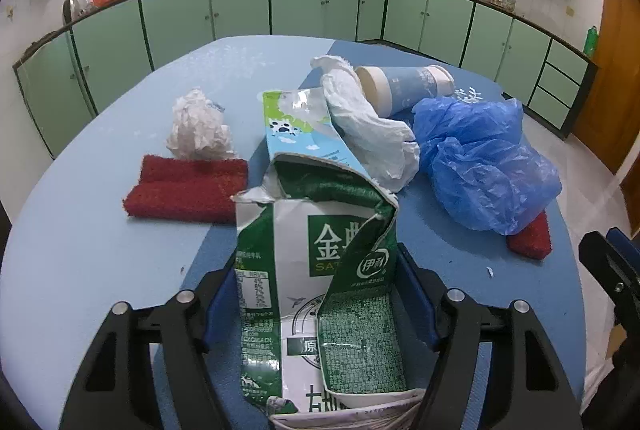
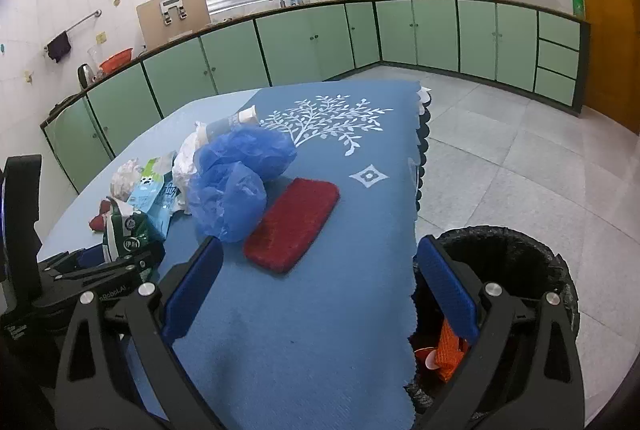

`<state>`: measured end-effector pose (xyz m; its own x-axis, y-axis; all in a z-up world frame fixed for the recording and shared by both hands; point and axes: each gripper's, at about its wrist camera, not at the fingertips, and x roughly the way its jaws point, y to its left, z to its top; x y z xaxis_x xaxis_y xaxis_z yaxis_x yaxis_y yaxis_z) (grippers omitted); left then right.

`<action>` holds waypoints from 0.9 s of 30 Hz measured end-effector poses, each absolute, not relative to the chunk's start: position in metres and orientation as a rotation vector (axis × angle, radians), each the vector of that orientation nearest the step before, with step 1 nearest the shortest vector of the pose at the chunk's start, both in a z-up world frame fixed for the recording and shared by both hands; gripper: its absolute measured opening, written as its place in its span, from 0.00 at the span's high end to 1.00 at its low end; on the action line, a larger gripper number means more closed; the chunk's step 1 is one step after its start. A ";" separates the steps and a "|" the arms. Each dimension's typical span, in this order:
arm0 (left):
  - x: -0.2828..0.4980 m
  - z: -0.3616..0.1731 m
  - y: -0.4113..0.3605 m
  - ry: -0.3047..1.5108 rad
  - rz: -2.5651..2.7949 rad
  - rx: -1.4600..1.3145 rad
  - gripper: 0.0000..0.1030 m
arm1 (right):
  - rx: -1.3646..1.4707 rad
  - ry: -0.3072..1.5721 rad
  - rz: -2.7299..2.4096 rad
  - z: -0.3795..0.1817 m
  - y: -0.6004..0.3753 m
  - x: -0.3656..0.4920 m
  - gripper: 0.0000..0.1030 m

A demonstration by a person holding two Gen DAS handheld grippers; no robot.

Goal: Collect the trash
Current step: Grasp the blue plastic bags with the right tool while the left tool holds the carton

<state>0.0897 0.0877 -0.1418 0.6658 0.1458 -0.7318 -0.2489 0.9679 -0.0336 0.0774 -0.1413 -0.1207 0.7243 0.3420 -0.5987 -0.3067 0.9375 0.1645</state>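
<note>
A torn green milk carton (image 1: 312, 270) sits between the blue pads of my left gripper (image 1: 316, 260), which press on both its sides. The right wrist view shows that gripper (image 2: 116, 264) low on the left with the carton (image 2: 124, 230). Behind it lie a light-blue carton (image 1: 296, 133), a white plastic bag (image 1: 368, 125), crumpled paper (image 1: 198, 125), a blue plastic bag (image 1: 484, 161) and a tipped paper cup (image 1: 404, 85). My right gripper (image 2: 320, 246) is open and holds nothing, above the table's near edge. A black-lined trash bin (image 2: 520, 254) stands on the floor under its right finger.
Two red scrub pads lie on the blue table (image 1: 80, 250): one (image 1: 188, 189) left of the cartons, one (image 2: 294, 224) beside the blue bag. The tablecloth (image 2: 320, 330) ends in a scalloped edge at the right. Orange scraps (image 2: 446, 354) lie in the bin. Green cabinets line the walls.
</note>
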 end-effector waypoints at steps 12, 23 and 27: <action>0.080 -0.112 0.093 0.718 0.237 -0.125 0.32 | 0.026 0.621 0.394 -0.102 -0.121 0.090 0.08; 0.087 -0.098 0.110 0.678 0.269 -0.107 0.32 | 0.016 0.660 0.420 -0.106 -0.095 0.112 0.14; 0.087 -0.099 0.110 0.678 0.272 -0.107 0.32 | 0.020 0.716 0.440 -0.112 -0.088 0.123 0.25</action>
